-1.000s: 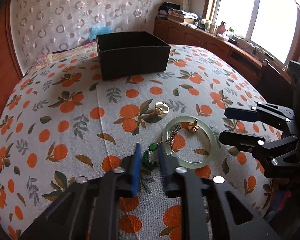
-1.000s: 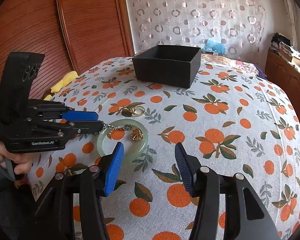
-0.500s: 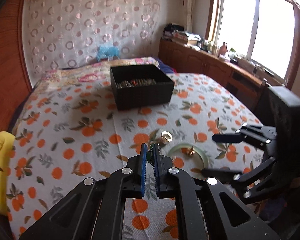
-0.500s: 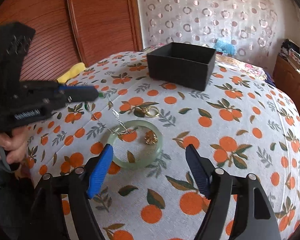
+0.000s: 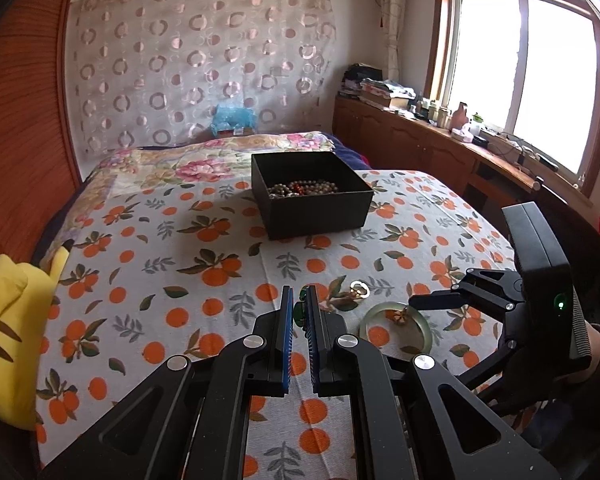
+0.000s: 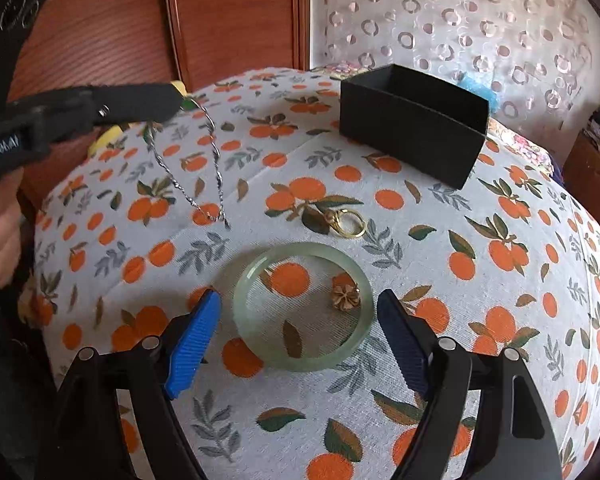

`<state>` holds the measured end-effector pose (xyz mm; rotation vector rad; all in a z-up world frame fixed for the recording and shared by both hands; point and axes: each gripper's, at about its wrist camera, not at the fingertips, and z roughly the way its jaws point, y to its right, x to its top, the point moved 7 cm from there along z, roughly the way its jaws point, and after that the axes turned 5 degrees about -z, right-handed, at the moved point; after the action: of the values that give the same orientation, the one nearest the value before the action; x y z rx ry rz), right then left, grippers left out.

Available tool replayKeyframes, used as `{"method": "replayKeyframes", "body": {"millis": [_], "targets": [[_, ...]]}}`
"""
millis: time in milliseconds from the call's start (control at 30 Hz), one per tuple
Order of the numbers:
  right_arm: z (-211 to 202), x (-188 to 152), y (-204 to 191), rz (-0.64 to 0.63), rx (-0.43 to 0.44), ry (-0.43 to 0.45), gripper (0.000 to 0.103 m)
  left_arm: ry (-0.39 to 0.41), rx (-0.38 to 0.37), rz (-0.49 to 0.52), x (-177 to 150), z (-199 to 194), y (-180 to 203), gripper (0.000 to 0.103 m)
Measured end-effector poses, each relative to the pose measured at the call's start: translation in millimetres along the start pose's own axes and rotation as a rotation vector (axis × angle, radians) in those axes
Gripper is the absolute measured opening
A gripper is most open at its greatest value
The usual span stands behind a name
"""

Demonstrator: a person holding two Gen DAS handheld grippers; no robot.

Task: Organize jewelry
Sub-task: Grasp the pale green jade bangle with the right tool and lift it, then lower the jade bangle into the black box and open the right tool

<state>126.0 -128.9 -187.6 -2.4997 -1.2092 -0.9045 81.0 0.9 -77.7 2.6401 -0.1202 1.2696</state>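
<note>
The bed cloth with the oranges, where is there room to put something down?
The cloth lies bare between the yellow toy and the black box, and again right of the bangle. It is crowded in front of the box: gold ring, bangle, gold flower, with the chain dangling from the left tongs.

Open bedspread between you and the box.
Only the small gold ring and pale green jade bangle lie before the open-topped black cardboard box.

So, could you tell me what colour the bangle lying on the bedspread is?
The bangle is a pale, translucent jade green, clearest in the right wrist view.
</note>
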Motion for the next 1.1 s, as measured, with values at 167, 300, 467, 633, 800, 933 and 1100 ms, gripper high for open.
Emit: {"method": "replayKeyframes", "body": {"millis": [167,300,467,633,800,933,1100], "targets": [[-1,2,4,-0.002,0.005,0.013,0.074,0.001,0.005,-0.008,-2,2,-5,0.006],[-11,13,13,0.01,-0.01,0.057,0.074,0.006,0.006,-0.016,0,3,-10,0.006],[-27,35,29,0.024,-0.03,0.118,0.074,0.017,0.018,-0.002,10,7,-11,0.006],[-28,53,49,0.047,-0.035,0.141,0.074,0.032,0.023,0.016,25,12,-10,0.006],[-23,71,75,0.08,-0.062,0.168,0.074,0.045,0.023,0.032,39,17,-8,0.006],[-19,87,92,0.087,-0.086,0.186,0.074,0.05,0.03,0.04,52,22,-9,0.006],[-12,103,110,0.094,-0.108,0.198,0.074,0.055,0.044,0.051,63,27,-9,0.006]]}}
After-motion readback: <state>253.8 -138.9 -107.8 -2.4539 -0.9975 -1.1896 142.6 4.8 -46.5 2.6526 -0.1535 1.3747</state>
